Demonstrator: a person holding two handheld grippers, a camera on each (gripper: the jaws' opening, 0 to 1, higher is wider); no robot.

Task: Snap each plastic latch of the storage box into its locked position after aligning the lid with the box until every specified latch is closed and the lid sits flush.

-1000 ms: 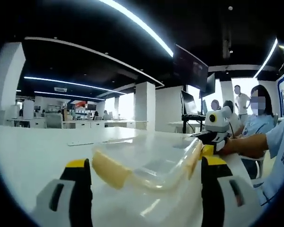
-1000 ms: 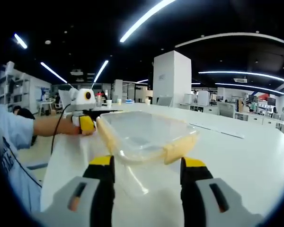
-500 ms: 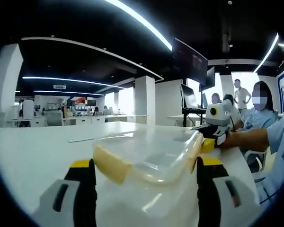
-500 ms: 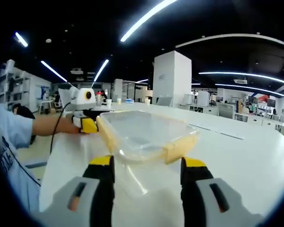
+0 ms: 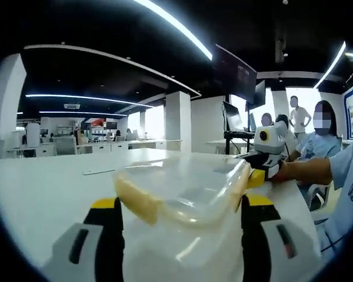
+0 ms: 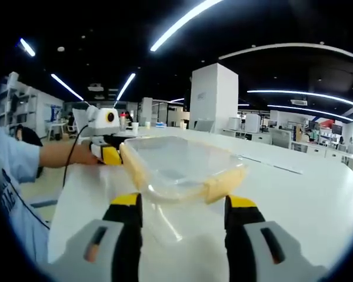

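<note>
Storage box (image 6: 179,170): light, slick clear plastic, press at stiff yellow latches (image 5: 137,202); both grippers' jaws spread apart, holding nothing.

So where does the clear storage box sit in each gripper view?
Left gripper view: storage box at lower centre, between that view's jaws.
Right gripper view: storage box at centre, just beyond the jaw tips.
Shared landmark: the white table under it.

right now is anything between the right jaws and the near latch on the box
Nothing visible. The right gripper faces the storage box head-on with bare white table between; its yellow latch sits just past the open jaws.
</note>
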